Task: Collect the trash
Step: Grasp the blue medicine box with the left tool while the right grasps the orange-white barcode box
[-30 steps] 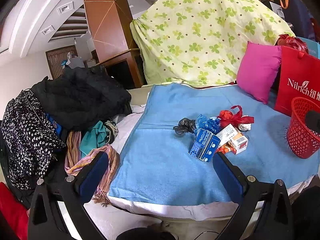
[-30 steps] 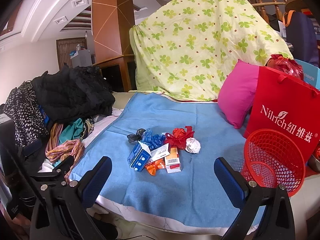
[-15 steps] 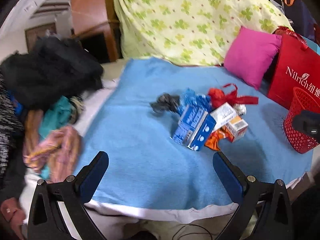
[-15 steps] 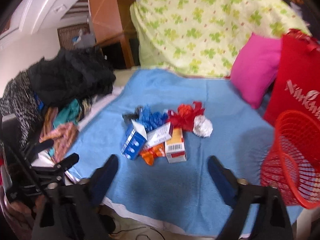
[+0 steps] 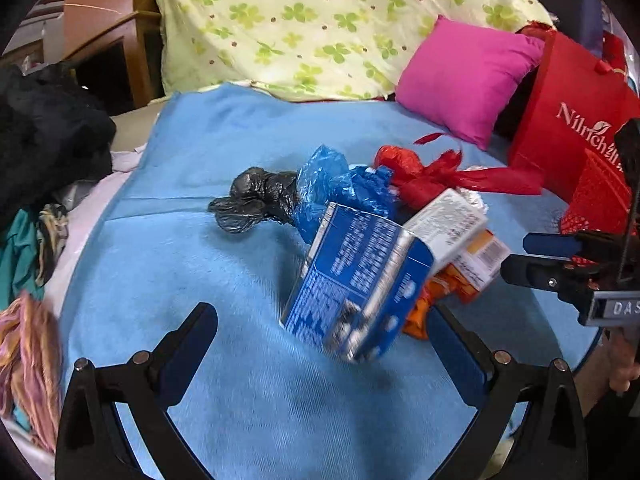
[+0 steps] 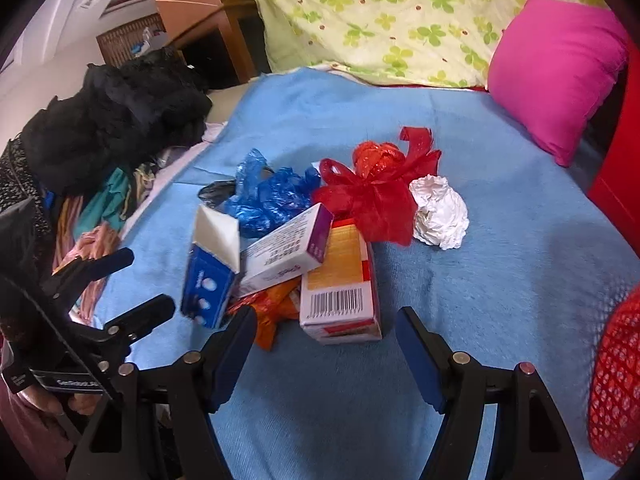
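A blue blanket (image 6: pixel 500 216) covers the bed, with a clover-print quilt (image 6: pixel 400 12) and a pink cushion (image 6: pixel 556 68) behind. At the right a red bag (image 5: pixel 576 128) reads "Nilrich", its last letters cut off by the right gripper's body. A red mesh basket (image 6: pixel 616 376) shows only in part.

The trash lies heaped mid-blanket: a blue carton (image 5: pixel 356 280) tilted on its corner, its white print too blurred to read; a white box (image 6: pixel 288 248) lying across an orange box (image 6: pixel 340 284) with a barcode; an orange wrapper (image 6: pixel 272 308) half buried; blue plastic bag (image 6: pixel 268 196), black bag (image 5: pixel 256 200), red ribbon bag (image 6: pixel 376 188) and crumpled white paper (image 6: pixel 440 216).

The left gripper (image 5: pixel 320 344) stands wide, empty, the carton just ahead. The right gripper (image 6: pixel 324 344) has just been closing yet gapes, nothing between its jaws, before the orange box.
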The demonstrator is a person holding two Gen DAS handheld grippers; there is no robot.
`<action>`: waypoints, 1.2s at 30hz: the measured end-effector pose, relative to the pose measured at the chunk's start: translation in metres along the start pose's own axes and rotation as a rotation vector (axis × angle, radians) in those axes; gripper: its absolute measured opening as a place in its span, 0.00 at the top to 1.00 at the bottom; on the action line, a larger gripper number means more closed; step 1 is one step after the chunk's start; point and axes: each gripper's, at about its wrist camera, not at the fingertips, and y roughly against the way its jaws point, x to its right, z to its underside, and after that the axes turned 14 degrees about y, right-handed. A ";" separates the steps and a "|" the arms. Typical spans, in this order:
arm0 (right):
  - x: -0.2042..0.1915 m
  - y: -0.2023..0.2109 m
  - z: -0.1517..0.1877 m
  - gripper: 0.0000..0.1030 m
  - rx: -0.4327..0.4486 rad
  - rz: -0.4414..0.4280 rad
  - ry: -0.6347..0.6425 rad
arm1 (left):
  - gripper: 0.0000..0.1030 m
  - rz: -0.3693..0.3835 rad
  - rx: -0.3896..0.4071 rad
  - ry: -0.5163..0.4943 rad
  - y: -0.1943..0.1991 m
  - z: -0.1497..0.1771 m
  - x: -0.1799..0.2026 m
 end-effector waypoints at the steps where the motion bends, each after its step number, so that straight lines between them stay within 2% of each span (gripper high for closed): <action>1: 0.002 -0.005 -0.002 0.27 -0.007 0.001 -0.002 | 0.00 0.000 -0.001 -0.004 -0.007 -0.001 -0.001; 6: 0.002 -0.029 -0.010 0.27 -0.066 0.019 0.001 | 0.00 0.016 -0.041 -0.016 -0.028 -0.010 -0.002; 9: 0.005 -0.039 -0.010 0.48 -0.099 0.017 -0.010 | 0.02 0.048 -0.054 -0.009 -0.033 -0.012 -0.004; 12: 0.006 -0.037 -0.009 0.49 -0.091 0.018 -0.011 | 0.19 0.100 -0.068 -0.007 -0.035 -0.011 -0.003; 13: 0.005 -0.035 -0.009 0.50 -0.085 0.024 -0.007 | 0.29 0.122 -0.078 -0.009 -0.036 -0.010 -0.002; 20: 0.012 -0.008 -0.001 0.51 -0.043 0.031 -0.018 | 0.43 0.184 -0.072 0.032 -0.035 -0.009 -0.006; 29: 0.023 0.035 0.010 0.51 0.018 0.058 -0.052 | 0.45 0.188 -0.058 0.047 -0.023 0.000 -0.003; 36: 0.025 0.065 0.015 0.51 0.075 0.066 -0.051 | 0.45 0.183 -0.011 0.068 0.000 0.007 -0.009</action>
